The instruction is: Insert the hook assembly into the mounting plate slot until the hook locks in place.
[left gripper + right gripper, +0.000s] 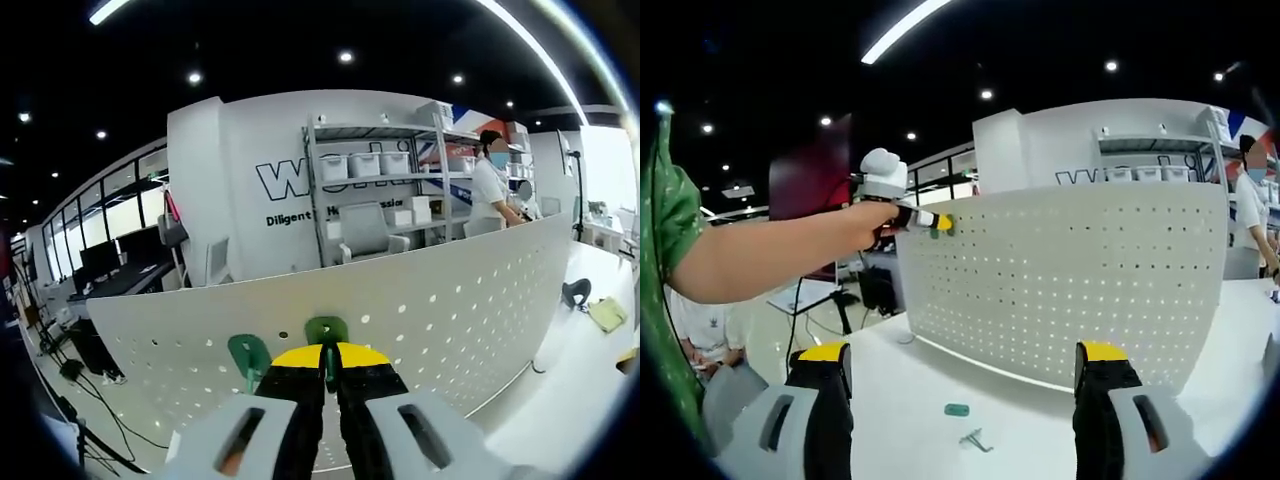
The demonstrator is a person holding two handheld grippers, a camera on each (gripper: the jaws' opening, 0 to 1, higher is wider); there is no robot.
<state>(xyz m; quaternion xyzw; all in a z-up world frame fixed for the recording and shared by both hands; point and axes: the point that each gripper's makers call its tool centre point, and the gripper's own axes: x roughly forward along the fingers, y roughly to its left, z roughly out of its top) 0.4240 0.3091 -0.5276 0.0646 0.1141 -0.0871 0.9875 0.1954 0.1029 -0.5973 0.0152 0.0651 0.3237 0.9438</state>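
Nearby, loose hook [957, 410] — tabletop [890, 400], right gripper view

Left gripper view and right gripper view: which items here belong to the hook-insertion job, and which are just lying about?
Job:
- left claw, shut on green hook
- second green hook on the board
- white perforated mounting plate
- right claw, open, holding nothing

Lying about:
- small green piece on the table
- small metal piece
- storage shelves
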